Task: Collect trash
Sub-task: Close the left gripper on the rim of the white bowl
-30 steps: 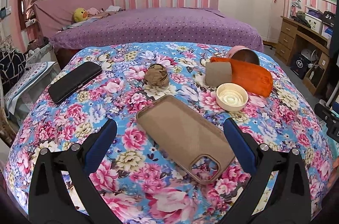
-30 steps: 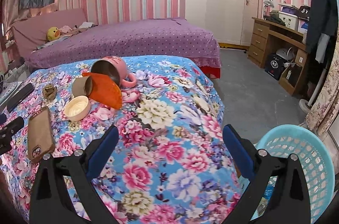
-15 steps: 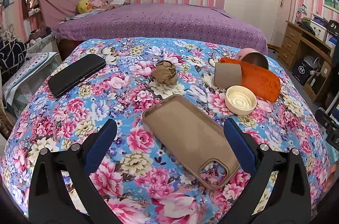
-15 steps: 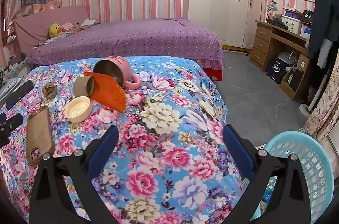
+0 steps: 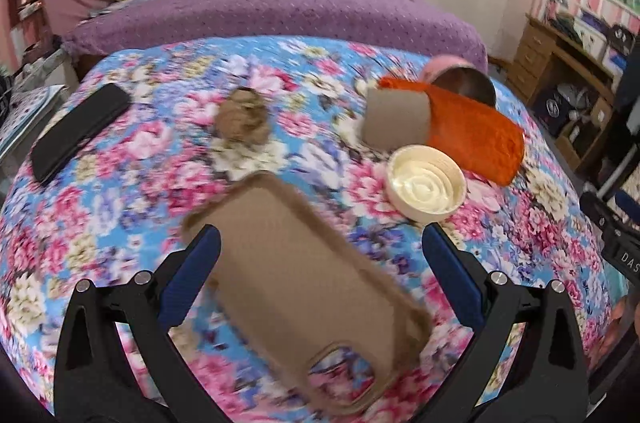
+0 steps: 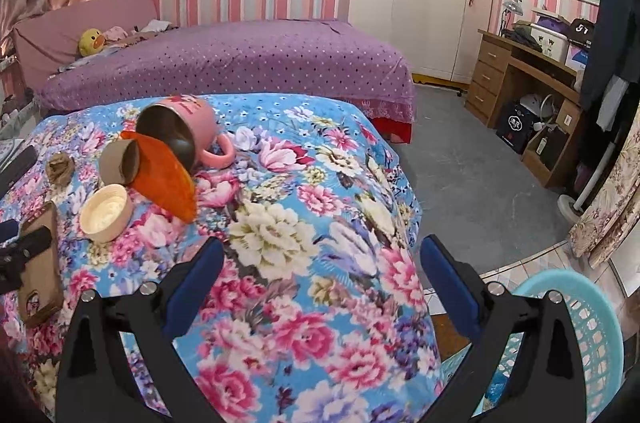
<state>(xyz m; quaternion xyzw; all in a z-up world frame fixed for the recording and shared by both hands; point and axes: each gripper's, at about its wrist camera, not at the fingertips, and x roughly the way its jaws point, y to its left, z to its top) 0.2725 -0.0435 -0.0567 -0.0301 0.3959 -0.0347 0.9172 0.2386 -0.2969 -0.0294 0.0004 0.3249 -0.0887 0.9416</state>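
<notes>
- Closer now than a second ago: the left gripper has dropped toward the flowered tablecloth, and the tan rubbery phone case fills more of its view, blurred
- Left jaws wide apart, nothing between the pads, the phone case lying flat on the cloth below the gap
- Beyond that case, a crumpled ball of brown paper sits alone on the cloth, well ahead of the fingers
- To its right, a short brown cardboard tube lies on its side, touching a folded orange cloth
- A round cream plastic lid rests just in front of the tube and the orange cloth
- A pink mug with a dark inside is tipped over behind the orange cloth
- A black flat phone lies far left near the table edge
- Right gripper hovers over the right end of the cloth, jaws spread wide and empty
- A pale blue plastic lattice basket stands on the floor at lower right, beside the table
</notes>
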